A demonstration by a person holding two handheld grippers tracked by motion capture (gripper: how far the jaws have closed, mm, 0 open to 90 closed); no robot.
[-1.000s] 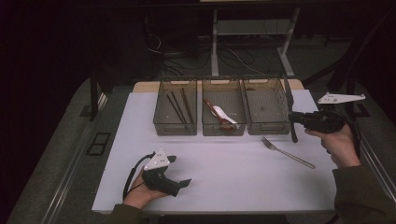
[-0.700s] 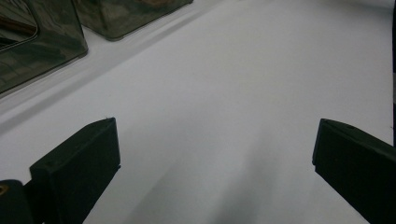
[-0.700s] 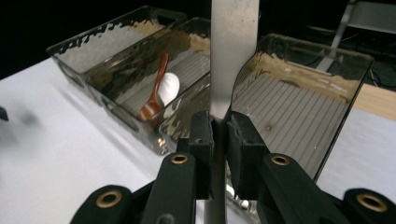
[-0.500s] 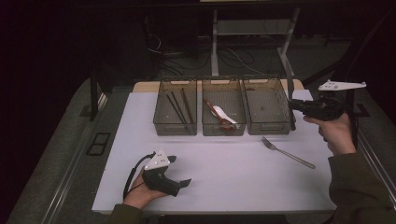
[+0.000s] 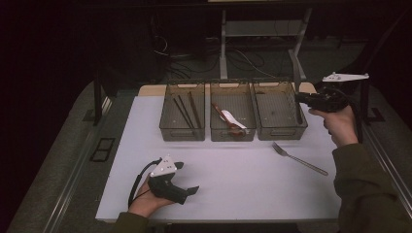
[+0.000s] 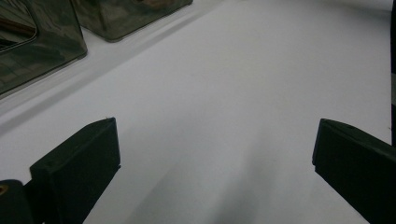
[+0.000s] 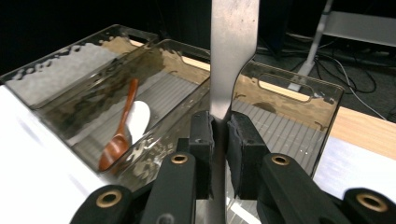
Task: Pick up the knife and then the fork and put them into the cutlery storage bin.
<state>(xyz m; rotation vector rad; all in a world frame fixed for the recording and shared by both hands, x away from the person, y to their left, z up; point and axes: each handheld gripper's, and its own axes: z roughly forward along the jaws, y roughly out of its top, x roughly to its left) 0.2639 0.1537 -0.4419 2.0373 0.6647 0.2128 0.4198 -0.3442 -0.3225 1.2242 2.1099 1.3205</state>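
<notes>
My right gripper [image 5: 302, 98] is shut on a metal table knife [image 5: 297, 85], which stands upright just above the right rim of the right-hand clear bin [image 5: 281, 131]. In the right gripper view the pads [image 7: 203, 135] clamp the knife [image 7: 233, 56] at the neck between blade and handle, with that bin [image 7: 299, 88] behind it. A fork [image 5: 299, 158] lies on the white table in front of the bin. My left gripper [image 5: 188, 177] rests on the table at the near left, open and holding nothing [image 6: 215, 154].
Three clear bins stand in a row at the back. The left bin [image 5: 182, 133] holds dark chopsticks [image 5: 184, 109]. The middle bin [image 5: 232, 133] holds a wooden spoon [image 7: 119, 135] and a white spoon [image 7: 137, 116]. The white table [image 5: 233, 174] ends near my left hand.
My right hand has carried the knife up and away from me, a little leftward, to the right bin's rim. The left gripper has stayed put.
</notes>
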